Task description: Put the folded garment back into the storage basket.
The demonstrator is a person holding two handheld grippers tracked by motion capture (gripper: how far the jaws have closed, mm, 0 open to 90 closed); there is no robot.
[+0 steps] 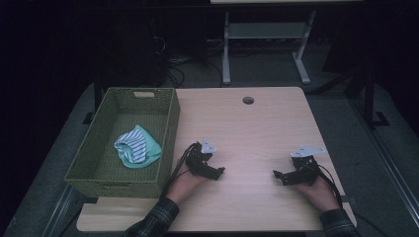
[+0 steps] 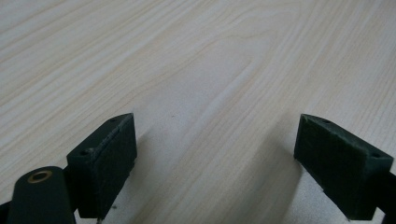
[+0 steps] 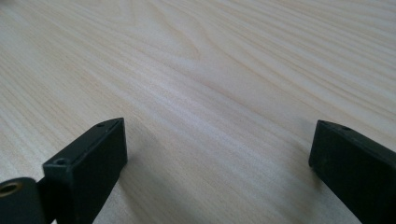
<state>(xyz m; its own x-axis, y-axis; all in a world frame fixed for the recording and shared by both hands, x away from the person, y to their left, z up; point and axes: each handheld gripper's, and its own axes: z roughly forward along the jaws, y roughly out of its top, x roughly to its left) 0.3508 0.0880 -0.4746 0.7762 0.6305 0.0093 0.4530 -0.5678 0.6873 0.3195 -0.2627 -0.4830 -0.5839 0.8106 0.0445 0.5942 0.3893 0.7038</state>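
Left gripper (image 1: 221,171): held in the person's left hand (image 1: 184,185) near the front edge of the table (image 1: 257,128), left of its middle and just beside the right wall of the basket; its jaws are spread wide with nothing between them, and bare wood grain is seen between the pads (image 2: 105,163) in the left gripper view
Right gripper (image 1: 276,175): held in the person's right hand (image 1: 318,192) near the front right corner of the table; its jaws are also spread wide and nothing is gripped, pale wood being seen between its black pads (image 3: 88,165) in the right gripper view
Facing: the two grippers are pointed inward, toward each other, well apart, with bare tabletop between them
Basket (image 1: 168,143): a green woven rectangular basket is set along the left edge of the table, its near end reaching the front left corner, a handle slot being cut in its far wall
Cloth (image 1: 137,147): a crumpled piece, mint green with a white and dark striped part, is lain inside the basket, on its floor toward the near right side, apart from both grippers
Table: a light wooden top with a round cable hole (image 1: 248,100) near the middle of its far edge
Sleeves: plaid cuffs (image 1: 157,217) are seen at the front edge
Surroundings: a dark floor and a white metal frame (image 1: 267,47) are seen beyond the far edge
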